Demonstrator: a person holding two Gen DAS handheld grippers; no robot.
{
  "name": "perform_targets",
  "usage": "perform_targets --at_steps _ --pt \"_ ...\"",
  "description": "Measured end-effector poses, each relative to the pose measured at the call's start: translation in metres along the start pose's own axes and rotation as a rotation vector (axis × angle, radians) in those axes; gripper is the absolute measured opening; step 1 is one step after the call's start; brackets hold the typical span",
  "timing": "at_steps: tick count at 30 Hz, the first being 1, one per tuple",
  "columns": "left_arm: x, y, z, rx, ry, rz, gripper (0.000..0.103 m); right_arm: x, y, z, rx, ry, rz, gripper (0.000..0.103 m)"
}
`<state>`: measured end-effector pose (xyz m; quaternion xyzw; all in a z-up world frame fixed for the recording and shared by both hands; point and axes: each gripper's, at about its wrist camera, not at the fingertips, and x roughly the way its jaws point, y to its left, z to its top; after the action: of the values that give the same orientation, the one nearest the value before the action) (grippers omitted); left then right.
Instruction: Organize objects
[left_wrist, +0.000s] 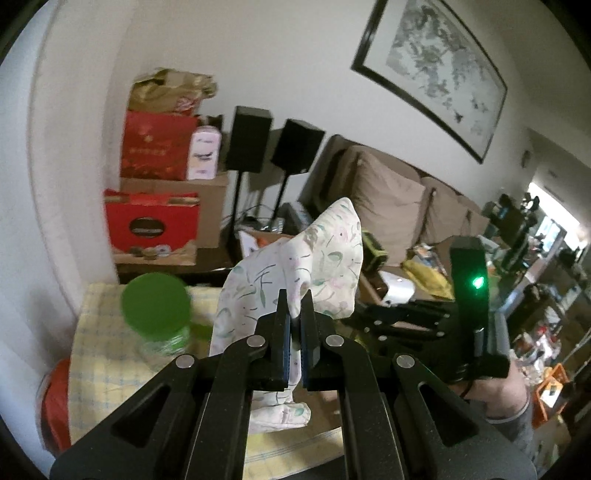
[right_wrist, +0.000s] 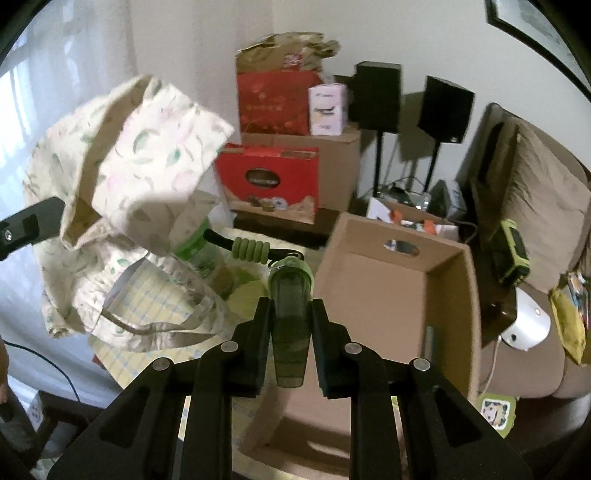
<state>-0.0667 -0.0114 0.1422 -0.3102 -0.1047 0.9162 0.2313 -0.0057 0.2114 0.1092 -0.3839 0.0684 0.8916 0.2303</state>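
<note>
A: How far along?

B: The cardboard box (right_wrist: 402, 295) looks nearly empty. Left of it, the left claw (left_wrist: 293, 321) pinches the floral cloth bag (left_wrist: 295, 266) aloft.

A: And the right claw (right_wrist: 290, 325)?

B: Clamped on a green-capped tool (right_wrist: 288, 295), just beside the box.

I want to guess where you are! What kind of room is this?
Most likely a lived-in living room used for storage: a brown sofa with beige cushions, a black-framed ink painting on the wall, two black speakers on stands and stacked red gift boxes.
</note>
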Motion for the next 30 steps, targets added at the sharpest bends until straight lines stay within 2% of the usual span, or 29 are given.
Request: perform_targets --at_steps 7,16,19,25,30 --pt "0.031 -0.044 0.012 0.023 0.018 -0.056 0.004 -0.008 -0.033 -0.019 0.044 0.037 -0.052 0.020" --pt "0.100 -0.072 -0.002 -0.026 0.123 -0.132 0.004 0.000 -0.054 -0.054 0.077 0.111 -0.088 0.020" --pt "0.124 -0.073 -0.013 -0.055 0.168 -0.150 0.004 0.005 -0.061 -0.064 0.085 0.136 -0.093 0.020" --pt "0.168 -0.065 -0.036 -0.086 0.244 -0.123 0.004 0.014 -0.067 -0.080 0.089 0.184 -0.092 0.020" --pt "0.209 -0.052 -0.053 -0.188 0.316 -0.130 0.004 0.024 -0.065 -0.088 0.094 0.217 -0.085 0.020"
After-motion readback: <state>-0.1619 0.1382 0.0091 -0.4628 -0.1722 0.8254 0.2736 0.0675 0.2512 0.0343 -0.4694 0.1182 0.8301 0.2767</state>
